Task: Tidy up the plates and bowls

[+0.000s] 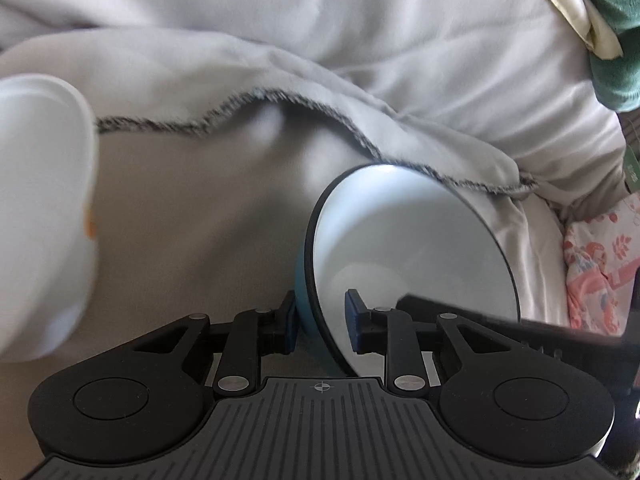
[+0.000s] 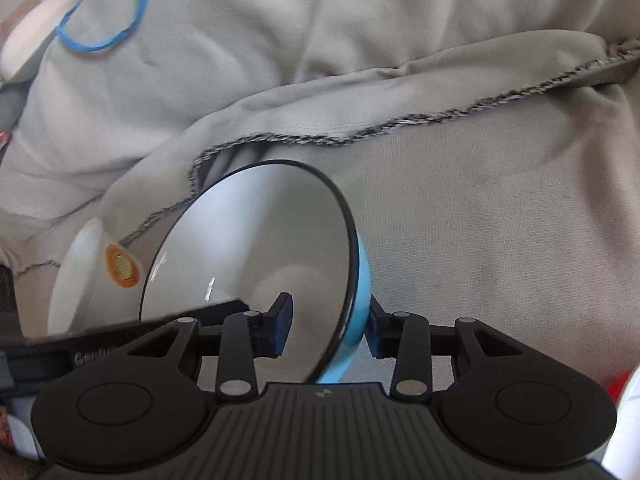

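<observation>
A blue bowl (image 1: pixel 412 248) with a white inside and a black rim stands tilted on edge over the grey cloth. My left gripper (image 1: pixel 322 326) straddles its rim, one finger outside on the blue wall, one inside. My right gripper (image 2: pixel 330 330) straddles the same bowl (image 2: pixel 256 240) on the opposite rim. In both views small gaps show between pads and wall, so the grip is unclear. A white bowl (image 1: pixel 40 216) with an orange sticker lies at the left; in the right wrist view it (image 2: pixel 92 276) sits just left of the blue bowl.
Rumpled grey blanket (image 1: pixel 280 60) with a dark stitched hem covers the surface. A green cloth (image 1: pixel 612 20) and a pink patterned fabric (image 1: pixel 596 268) lie at the right. A white dish with a blue rim (image 2: pixel 100 20) sits at the far left of the right wrist view.
</observation>
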Demonstrator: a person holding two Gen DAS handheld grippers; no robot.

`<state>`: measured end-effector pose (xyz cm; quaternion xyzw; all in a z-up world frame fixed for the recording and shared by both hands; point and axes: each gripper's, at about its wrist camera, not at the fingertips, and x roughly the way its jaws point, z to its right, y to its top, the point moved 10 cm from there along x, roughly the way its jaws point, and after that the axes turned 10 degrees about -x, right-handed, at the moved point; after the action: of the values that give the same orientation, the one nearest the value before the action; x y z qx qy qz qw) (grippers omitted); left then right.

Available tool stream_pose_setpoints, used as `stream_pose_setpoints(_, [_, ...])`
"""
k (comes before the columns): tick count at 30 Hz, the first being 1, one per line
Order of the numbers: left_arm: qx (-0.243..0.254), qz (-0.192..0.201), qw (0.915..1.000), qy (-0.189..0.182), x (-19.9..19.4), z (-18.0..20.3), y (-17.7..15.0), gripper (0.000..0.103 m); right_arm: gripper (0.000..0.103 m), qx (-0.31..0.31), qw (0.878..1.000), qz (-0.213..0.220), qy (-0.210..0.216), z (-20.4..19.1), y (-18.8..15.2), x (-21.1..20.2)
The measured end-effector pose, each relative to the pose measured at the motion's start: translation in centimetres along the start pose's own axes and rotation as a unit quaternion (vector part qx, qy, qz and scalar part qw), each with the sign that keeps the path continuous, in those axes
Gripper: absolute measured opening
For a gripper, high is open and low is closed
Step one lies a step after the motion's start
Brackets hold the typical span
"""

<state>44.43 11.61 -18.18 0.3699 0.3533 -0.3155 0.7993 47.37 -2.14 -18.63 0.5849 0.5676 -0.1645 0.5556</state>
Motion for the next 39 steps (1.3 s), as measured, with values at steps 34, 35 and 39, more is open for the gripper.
stream_pose_setpoints(34, [0.046, 0.026, 0.9919, -0.115, -11.1, 7.1, -3.2, 0.032, 0.035, -0.063, 0.986, 0.15, -0.024, -4.3, 1.7, -13.9])
stream_pose_setpoints(35, [0.046, 0.003, 0.9924, -0.114, -10.6, 7.2, -4.3, 0.032, 0.035, -0.058, 0.986, 0.152, -0.031, -3.9, 0.7, -14.6])
stream_pose_setpoints(39, [0.061, -0.065, 0.9936, -0.069, -7.4, 7.5, -8.7, 0.032, 0.035, -0.009, 0.99, 0.132, -0.041, -1.3, -4.6, -15.0])
